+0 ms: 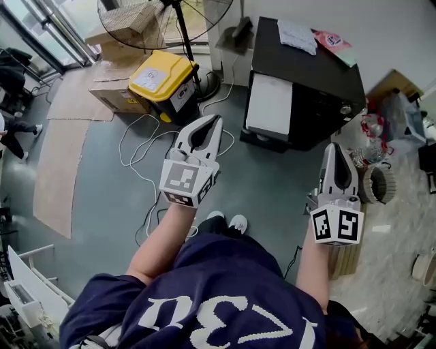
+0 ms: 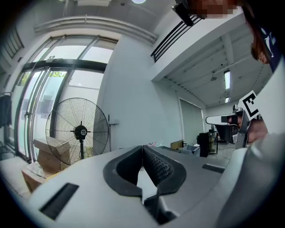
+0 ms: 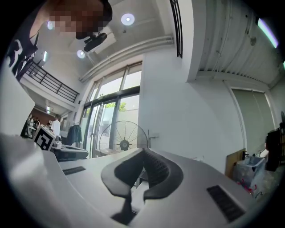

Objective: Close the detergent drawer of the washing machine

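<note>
Head view, left to right. A yellow box (image 1: pixel 163 82) sits on the grey floor (image 1: pixel 102 177) in front of a standing fan (image 1: pixel 163 20), with white cables (image 1: pixel 139 146) trailing beside it. The left gripper (image 1: pixel 208 124) is held level, its jaws pressed together on nothing, as the left gripper view confirms (image 2: pixel 143 149). Beyond and to its right stands the black washing machine (image 1: pixel 310 75), well apart from both grippers. A white panel (image 1: pixel 269 105) on the side of the machine that faces the left gripper may be the detergent drawer; the steep angle leaves this uncertain. The right gripper (image 1: pixel 335 151), also level and closed empty (image 3: pixel 143 151), lies nearest the machine's front corner without touching it.
</note>
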Demonstrator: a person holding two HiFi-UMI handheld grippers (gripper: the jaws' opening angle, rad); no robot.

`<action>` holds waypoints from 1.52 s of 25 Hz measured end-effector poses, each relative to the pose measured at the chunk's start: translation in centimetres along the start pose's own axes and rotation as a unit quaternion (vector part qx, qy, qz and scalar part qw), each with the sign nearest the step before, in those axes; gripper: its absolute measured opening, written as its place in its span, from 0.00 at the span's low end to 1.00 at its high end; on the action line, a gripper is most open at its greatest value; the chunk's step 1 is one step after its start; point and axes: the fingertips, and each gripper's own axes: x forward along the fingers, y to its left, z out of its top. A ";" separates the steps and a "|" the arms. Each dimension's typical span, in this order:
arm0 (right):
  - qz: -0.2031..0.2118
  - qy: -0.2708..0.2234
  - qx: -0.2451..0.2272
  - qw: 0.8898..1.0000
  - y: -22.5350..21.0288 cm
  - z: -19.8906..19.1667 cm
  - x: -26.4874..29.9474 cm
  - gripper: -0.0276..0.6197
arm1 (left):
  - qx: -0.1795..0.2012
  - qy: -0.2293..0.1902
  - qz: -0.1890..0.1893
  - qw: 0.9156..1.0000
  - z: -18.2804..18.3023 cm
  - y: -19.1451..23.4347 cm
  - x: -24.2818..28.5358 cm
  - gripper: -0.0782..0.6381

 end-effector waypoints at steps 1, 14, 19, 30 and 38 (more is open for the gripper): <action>0.002 0.001 0.004 1.000 -0.2 -0.3 0.1 0.07 | 0.002 0.001 0.002 1.000 -0.2 -0.2 0.1 0.14; 0.001 0.016 0.012 1.000 -2.2 -3.1 5.0 0.07 | -0.005 0.008 -0.001 1.000 -2.2 1.5 5.4 0.14; -0.010 0.017 0.012 1.000 -1.9 -3.2 10.6 0.07 | -0.002 0.004 -0.018 1.000 -1.9 4.7 10.0 0.14; -0.041 0.022 -0.001 0.999 -2.8 -5.1 20.7 0.07 | 0.002 0.008 -0.065 0.998 -3.1 11.0 19.5 0.14; -0.049 0.045 0.003 0.998 -4.1 -7.8 23.4 0.07 | -0.004 0.004 -0.076 0.997 -4.6 12.3 23.3 0.14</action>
